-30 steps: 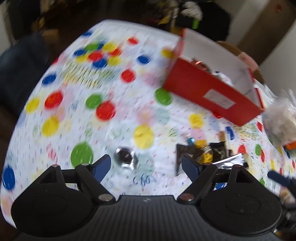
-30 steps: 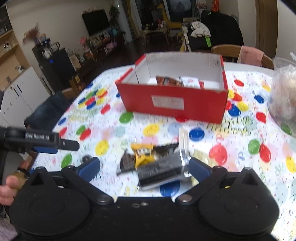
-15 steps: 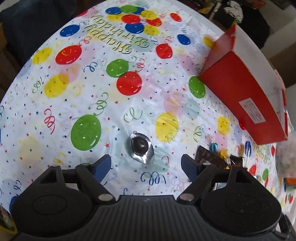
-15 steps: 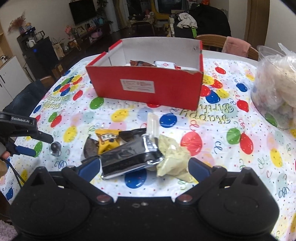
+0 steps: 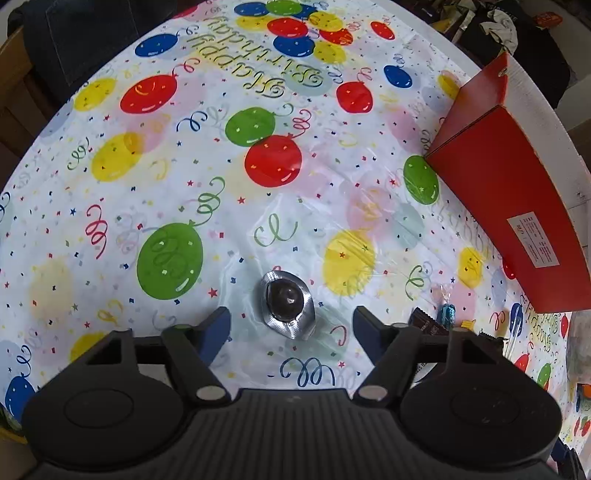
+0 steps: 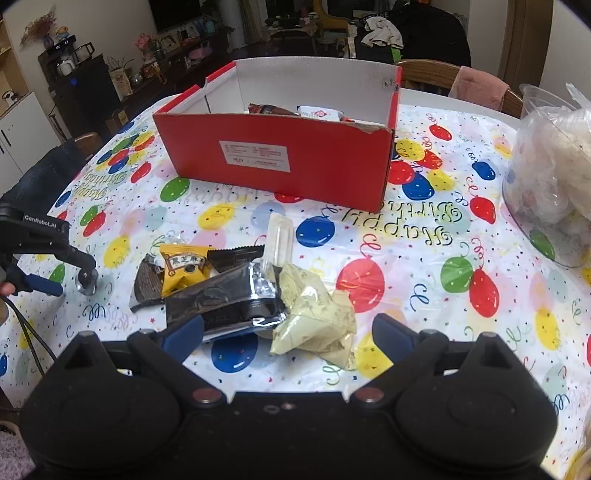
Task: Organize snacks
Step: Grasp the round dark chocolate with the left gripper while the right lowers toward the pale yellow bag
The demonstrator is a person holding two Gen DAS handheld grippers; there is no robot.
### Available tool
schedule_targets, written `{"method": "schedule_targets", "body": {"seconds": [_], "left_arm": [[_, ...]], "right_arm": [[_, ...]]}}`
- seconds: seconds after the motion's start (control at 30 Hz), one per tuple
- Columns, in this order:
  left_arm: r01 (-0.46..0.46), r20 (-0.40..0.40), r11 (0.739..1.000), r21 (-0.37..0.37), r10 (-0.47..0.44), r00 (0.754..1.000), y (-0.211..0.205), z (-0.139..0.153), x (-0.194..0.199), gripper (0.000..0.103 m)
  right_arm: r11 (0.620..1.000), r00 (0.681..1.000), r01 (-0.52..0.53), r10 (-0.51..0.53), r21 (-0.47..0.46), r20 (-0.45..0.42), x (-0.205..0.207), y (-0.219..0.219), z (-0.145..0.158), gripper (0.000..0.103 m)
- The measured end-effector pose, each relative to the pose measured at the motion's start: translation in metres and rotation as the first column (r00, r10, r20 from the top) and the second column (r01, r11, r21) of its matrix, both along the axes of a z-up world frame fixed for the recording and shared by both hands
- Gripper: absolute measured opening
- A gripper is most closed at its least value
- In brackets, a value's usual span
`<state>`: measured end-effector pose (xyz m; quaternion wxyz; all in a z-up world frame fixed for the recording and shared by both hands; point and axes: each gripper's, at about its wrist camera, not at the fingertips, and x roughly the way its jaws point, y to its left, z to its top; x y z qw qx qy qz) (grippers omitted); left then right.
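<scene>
A small foil-cupped dark sweet [image 5: 289,306] lies on the balloon tablecloth, just ahead of my open left gripper [image 5: 291,326], between its blue fingertips. It also shows in the right wrist view [image 6: 87,281] under the left gripper [image 6: 62,275]. A red open box [image 6: 280,155] holds a few snack packets and stands at the table's far middle; its side shows in the left wrist view [image 5: 517,221]. My right gripper [image 6: 288,336] is open over a heap of snacks: a black foil pack [image 6: 225,299], a pale green packet [image 6: 314,317], a yellow packet [image 6: 184,267].
A clear plastic bag of pale items [image 6: 550,177] sits at the right edge of the table. A clear tube-shaped sachet [image 6: 279,240] lies behind the heap. Wooden chairs [image 6: 436,75] stand behind the table. A dark jacket [image 5: 81,33] hangs at the far left edge.
My left gripper has come down and closer to the foil-cupped sweet, which now sits between the fingertips. My right gripper has pulled back slightly and risen over the snack heap.
</scene>
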<state>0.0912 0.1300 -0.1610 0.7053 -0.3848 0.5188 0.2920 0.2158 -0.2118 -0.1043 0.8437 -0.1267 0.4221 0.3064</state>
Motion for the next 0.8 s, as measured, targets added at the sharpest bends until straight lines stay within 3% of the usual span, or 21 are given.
{"method": "schedule_targets", "body": {"seconds": [0.17, 0.33, 0.73, 0.8], "left_arm": [[-0.004, -0.019, 1.0, -0.012, 0.004, 1.0, -0.001, -0.006, 0.003, 0.055], [0.034, -0.029, 0.998, 0.046, -0.032, 0.999, -0.006, -0.004, 0.011, 0.05], [0.096, -0.051, 0.991, 0.098, -0.091, 0.995, -0.007, -0.006, 0.016, 0.025], [0.101, -0.044, 0.99, 0.098, -0.097, 0.994, -0.006, -0.006, 0.016, 0.025]], "right_arm": [[1.0, 1.0, -0.006, 0.006, -0.005, -0.01, 0.005, 0.0, -0.003, 0.098], [1.0, 1.0, -0.018, 0.018, -0.009, -0.01, 0.009, 0.002, -0.003, 0.098], [0.988, 0.992, -0.123, 0.123, -0.089, -0.001, 0.015, 0.001, -0.014, 0.095], [0.985, 0.989, -0.145, 0.146, -0.095, 0.001, 0.015, 0.002, -0.014, 0.095]]}}
